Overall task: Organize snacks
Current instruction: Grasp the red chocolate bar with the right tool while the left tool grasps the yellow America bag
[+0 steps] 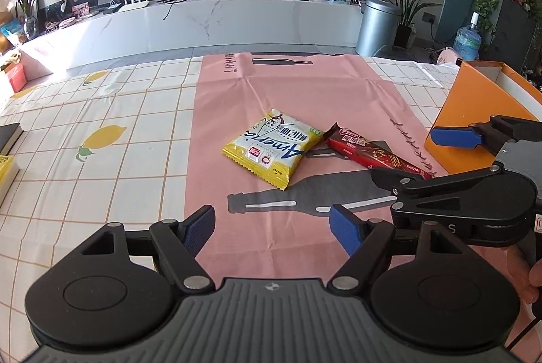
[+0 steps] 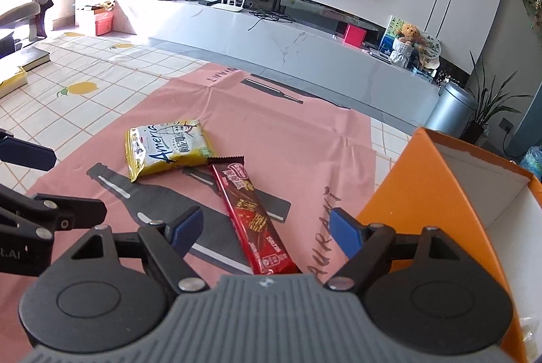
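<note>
The table (image 1: 101, 180) carries a white grid cloth printed with lemons, and over it a pink mat (image 1: 257, 99) printed with dark bottle shapes and lettering too distorted to read with confidence.

An orange box (image 2: 423, 193), open-topped with a white interior, stands on the mat's right edge, just beside the right gripper's outer finger.

The left gripper (image 1: 272, 222) is held low over the near mat, jaws spread wide, blue pads facing each other, nothing between them and nothing touched.

The right gripper (image 2: 267, 229) is likewise spread wide and holds nothing. The near end of the red bar lies between its fingers in the right wrist view; whether it hovers above the bar or touches it cannot be told.

The yellow packet (image 1: 272, 149) lies flat mid-mat, label up, set diagonally, a corner toward the left gripper. "Ameri" is legible in blue script, with Chinese characters beside it.

The red bar (image 2: 252, 214) lies flat just right of the packet, their near ends almost touching. Its long axis runs from the packet toward the right gripper. Its printing is too small to read.
</note>
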`<state>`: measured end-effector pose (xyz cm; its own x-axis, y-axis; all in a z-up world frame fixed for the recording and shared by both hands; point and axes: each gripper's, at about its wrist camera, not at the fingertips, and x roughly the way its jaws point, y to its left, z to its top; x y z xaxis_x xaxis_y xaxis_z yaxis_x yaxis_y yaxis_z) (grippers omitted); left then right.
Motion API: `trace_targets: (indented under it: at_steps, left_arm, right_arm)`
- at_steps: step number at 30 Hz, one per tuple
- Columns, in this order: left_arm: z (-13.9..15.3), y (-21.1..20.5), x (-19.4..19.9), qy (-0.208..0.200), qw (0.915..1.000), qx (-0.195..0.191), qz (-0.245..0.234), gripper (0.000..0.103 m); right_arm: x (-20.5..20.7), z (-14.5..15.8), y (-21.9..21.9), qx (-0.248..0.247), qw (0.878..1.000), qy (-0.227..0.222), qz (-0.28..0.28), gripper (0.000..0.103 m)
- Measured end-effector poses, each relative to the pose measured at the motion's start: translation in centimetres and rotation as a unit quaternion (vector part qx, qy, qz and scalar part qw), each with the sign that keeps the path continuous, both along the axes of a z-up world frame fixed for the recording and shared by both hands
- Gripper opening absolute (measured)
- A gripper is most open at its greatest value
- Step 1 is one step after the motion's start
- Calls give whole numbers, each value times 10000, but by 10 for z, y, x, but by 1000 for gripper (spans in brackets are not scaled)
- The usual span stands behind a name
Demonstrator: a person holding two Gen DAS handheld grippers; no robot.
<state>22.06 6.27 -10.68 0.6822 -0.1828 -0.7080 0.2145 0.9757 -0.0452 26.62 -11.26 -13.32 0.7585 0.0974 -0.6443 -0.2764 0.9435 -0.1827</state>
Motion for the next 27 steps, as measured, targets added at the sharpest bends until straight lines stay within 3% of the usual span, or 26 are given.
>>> trace_targets:
  at_steps: [4,7,8,11,15,23,27]
  left_arm:
    - [-2,-2,12,36,9998,137,-108,90]
    - [-3,-2,22,55,9998,113,-178,90]
    - [-2,-2,26,52,9997,120,-220,90]
    - [-2,-4,37,-6,9989,232,-415,90]
    - [-5,-8,55,0,9964,406,-738,90]
    - [-14,-16,85,87,9940,409,-1011,90]
    - [-19,-22,94,51,9917,620,-1128,92]
  right_arm:
    - [7,-10,-2,239,9995,198,-47,76]
    - [11,-16,-5,485,9976,489,-31,57]
    - [11,-16,-6,580,9970,516,-23,56]
    - [10,-14,-4,811,9945,649,97,41]
    - [8,-13,0,1061,9919,659,219,40]
    - [28,-15,-10,1467,9872,611,-157,43]
    - [33,-16,-12,1594,9850,631,-177,43]
